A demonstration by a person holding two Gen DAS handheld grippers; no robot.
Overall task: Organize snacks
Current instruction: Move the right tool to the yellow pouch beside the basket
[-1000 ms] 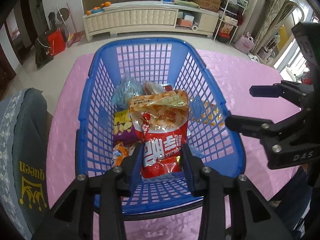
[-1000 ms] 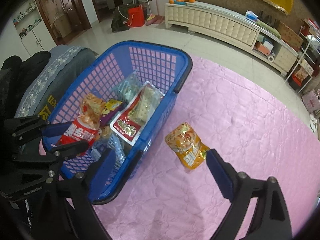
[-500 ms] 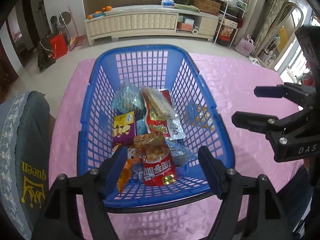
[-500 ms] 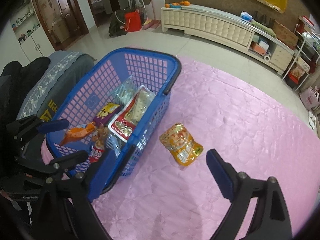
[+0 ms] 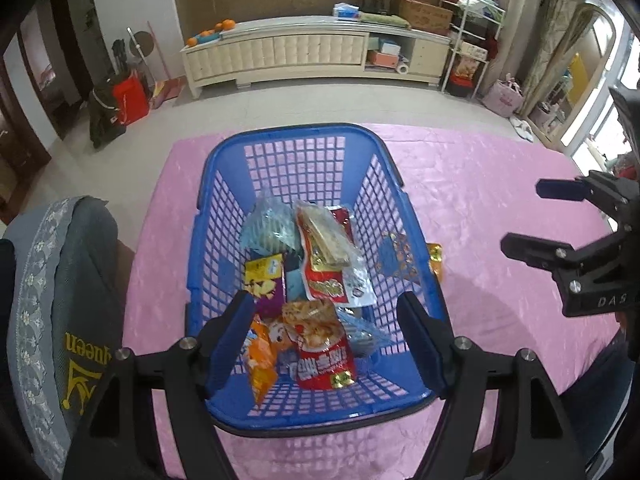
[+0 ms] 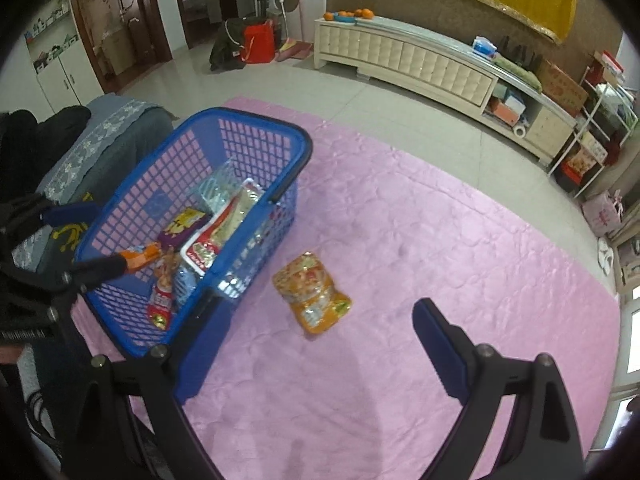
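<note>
A blue plastic basket stands on the pink tablecloth and holds several snack packets. A red packet lies at its near end, beside a small orange packet. Farther in lie a red-and-white packet, a purple-and-yellow packet and a pale blue bag. My left gripper hangs open above the basket's near end with nothing between its pads. An orange-yellow packet lies flat on the cloth right of the basket. My right gripper stands open above and in front of that packet, not touching it.
A grey chair cover printed "queen" sits against the table's left edge. A long cream cabinet lines the far wall across a tiled floor. A person's dark clothing shows at the lower right. Bare pink cloth stretches right of the basket.
My left gripper opened and let go of the red packet, which dropped into the basket's near end. Both grippers have risen, so basket and orange-yellow packet look smaller.
</note>
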